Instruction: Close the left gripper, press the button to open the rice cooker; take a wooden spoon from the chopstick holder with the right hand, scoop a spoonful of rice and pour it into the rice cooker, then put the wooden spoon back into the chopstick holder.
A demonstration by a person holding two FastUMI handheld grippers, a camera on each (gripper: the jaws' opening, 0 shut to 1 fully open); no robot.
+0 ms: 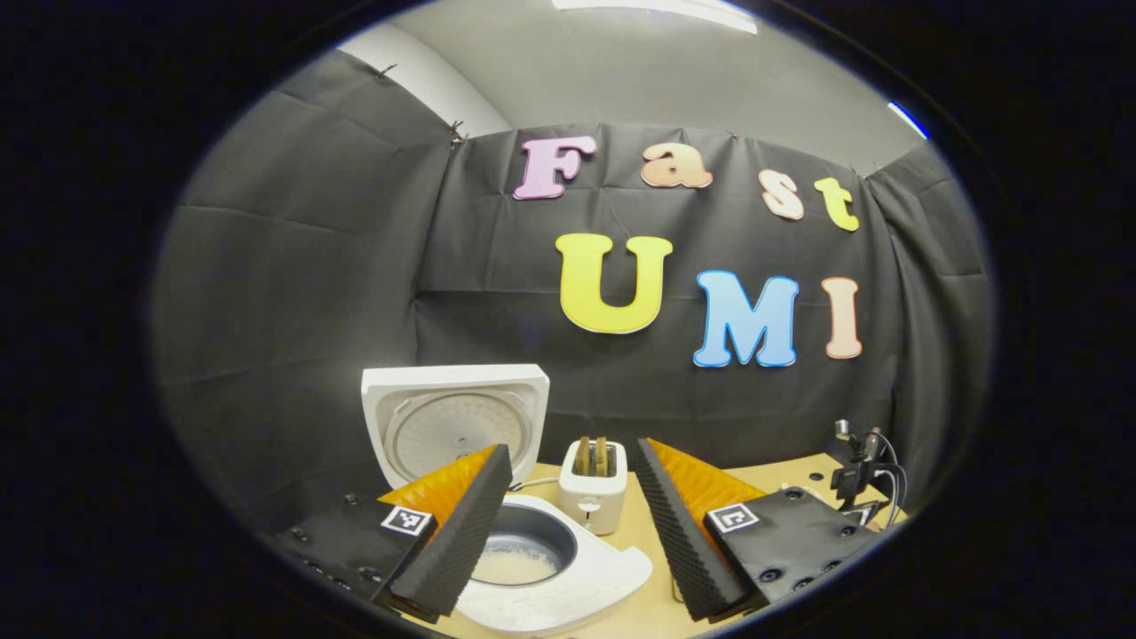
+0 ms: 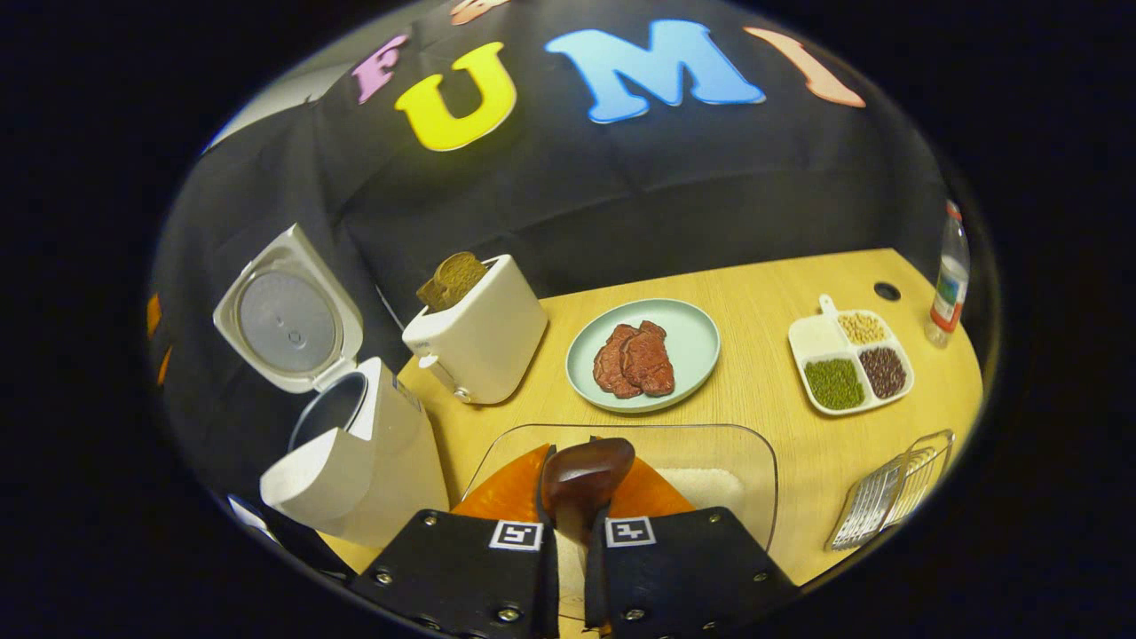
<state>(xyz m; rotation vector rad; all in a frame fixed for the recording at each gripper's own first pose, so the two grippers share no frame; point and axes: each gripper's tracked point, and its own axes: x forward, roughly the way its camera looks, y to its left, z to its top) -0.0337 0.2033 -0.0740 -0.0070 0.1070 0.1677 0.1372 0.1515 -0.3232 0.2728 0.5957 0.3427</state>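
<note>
Table: pale wood top (image 2: 763, 293), backed by black cloth wall with grey room wall above.
Rice cooker: white, lid up and tilted back (image 1: 454, 424); bowl (image 1: 519, 550) holding a little rice, seen just beyond the left gripper's fingers; in right gripper view standing at the table's left edge (image 2: 355, 461), lid open.
Toaster: white (image 2: 475, 342), bread in the slots, just beside the cooker.
Plate: pale green (image 2: 692, 333), two dark red meat slices on it, mid-table.
Divided tray: white (image 2: 803, 342), green, dark and pale beans in separate compartments (fourth looks bare).
Bottle: clear (image 2: 950, 284), at far right edge.
Wire rack: metal (image 2: 887, 497), near right edge.
Clear container: (image 2: 754, 461), white rice inside, directly under the right gripper.
Left gripper: (image 1: 568, 524) spread wide, nothing between the fingers, above the cooker's front.
Right gripper: (image 2: 571, 532) closed tight on wooden spoon.
Wooden spoon: dark bowl (image 2: 586, 475) sticking forward past the fingertips, over the container.
</note>
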